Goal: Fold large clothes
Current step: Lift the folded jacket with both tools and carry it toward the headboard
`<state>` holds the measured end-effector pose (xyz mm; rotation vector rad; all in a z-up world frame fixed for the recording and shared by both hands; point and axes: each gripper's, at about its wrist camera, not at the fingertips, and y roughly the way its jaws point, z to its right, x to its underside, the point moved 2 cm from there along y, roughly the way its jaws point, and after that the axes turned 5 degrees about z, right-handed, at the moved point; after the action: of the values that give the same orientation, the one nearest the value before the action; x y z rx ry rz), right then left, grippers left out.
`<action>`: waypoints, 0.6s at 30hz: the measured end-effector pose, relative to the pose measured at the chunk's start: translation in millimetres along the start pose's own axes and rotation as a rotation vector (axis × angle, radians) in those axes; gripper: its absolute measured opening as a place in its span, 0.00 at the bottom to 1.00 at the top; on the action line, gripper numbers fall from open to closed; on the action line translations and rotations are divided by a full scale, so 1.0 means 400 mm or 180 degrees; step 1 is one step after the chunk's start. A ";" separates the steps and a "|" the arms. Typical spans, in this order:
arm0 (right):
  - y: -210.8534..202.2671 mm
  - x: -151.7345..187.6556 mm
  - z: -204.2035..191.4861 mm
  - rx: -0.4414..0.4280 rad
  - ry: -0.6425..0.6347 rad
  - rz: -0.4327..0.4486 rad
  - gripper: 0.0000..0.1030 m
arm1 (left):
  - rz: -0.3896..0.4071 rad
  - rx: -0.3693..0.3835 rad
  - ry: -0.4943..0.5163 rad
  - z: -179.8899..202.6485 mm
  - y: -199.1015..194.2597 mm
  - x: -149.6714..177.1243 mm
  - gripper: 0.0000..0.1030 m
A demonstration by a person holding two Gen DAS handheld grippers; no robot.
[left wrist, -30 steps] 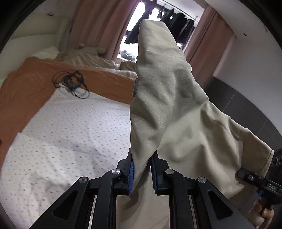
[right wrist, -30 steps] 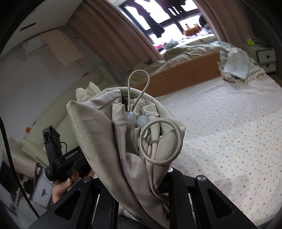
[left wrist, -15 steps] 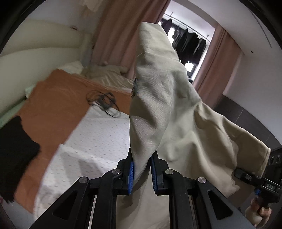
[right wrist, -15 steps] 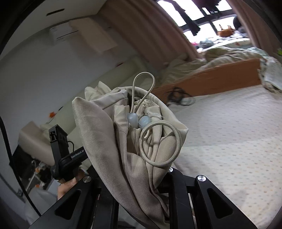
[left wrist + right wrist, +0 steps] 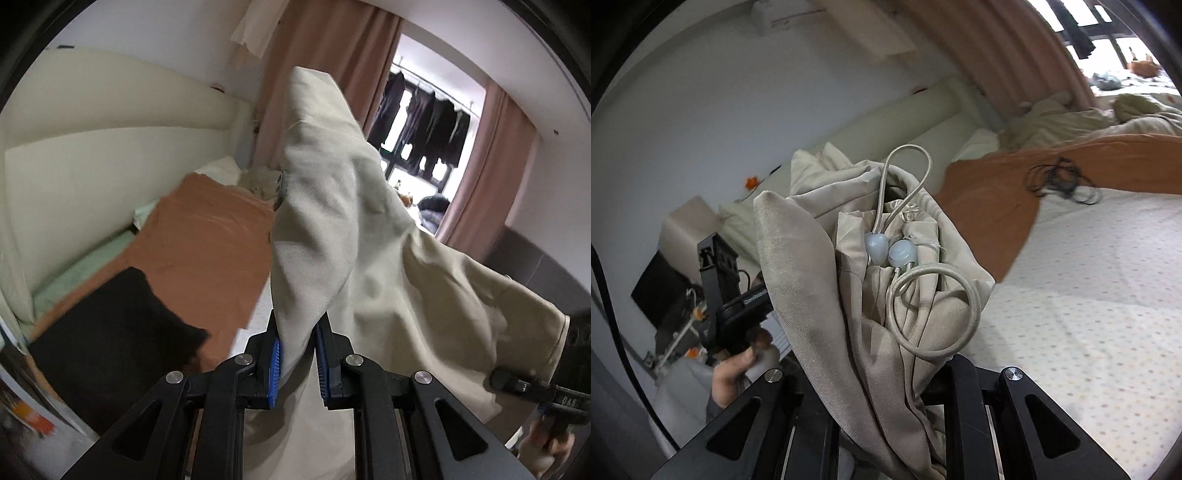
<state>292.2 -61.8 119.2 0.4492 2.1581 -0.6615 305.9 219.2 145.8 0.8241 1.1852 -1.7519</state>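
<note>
Garment look: I see a beige garment (image 5: 332, 206), woven, creased, with an elastic drawcord (image 5: 934, 306) and two pale translucent cord stoppers (image 5: 890, 251) at a gathered hem.
Garment place: held up in the air above the bed (image 5: 1089, 314), strung between my two tools.
Left tongs (image 5: 297, 354): closed on a fold of the beige garment; cloth rises between the blue pads (image 5: 274, 369) and stands above them.
Right tongs (image 5: 879, 391): bunched cloth fills the gap between the fingers; I read them as gripping it, though the tips are hidden.
Left view only: orange blanket (image 5: 207, 236), black cloth (image 5: 110, 332), dark clothes on a rail (image 5: 424, 110), and my right tool at the far sleeve edge.
Right view only: drawcord loops, a tangle of black cable (image 5: 1060, 181) on the bed, and the left hand (image 5: 738, 365) on its tool's handle.
</note>
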 end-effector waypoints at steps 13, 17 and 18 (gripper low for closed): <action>0.277 0.052 -0.231 -0.0348 -0.0336 -0.0345 0.14 | 0.0179 -0.0642 0.0025 -0.276 -0.098 -0.084 0.16; 0.362 0.073 -0.299 -0.0530 -0.0389 -0.0451 0.14 | 0.0218 -0.0928 -0.0008 -0.339 -0.118 -0.114 0.16; 0.382 0.079 -0.315 -0.0573 -0.0401 -0.0475 0.14 | 0.0229 -0.0978 -0.0030 -0.361 -0.132 -0.117 0.16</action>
<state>276.4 138.0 114.5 0.1479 2.1219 -0.5549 286.9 378.3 158.0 0.6646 1.3594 -1.4664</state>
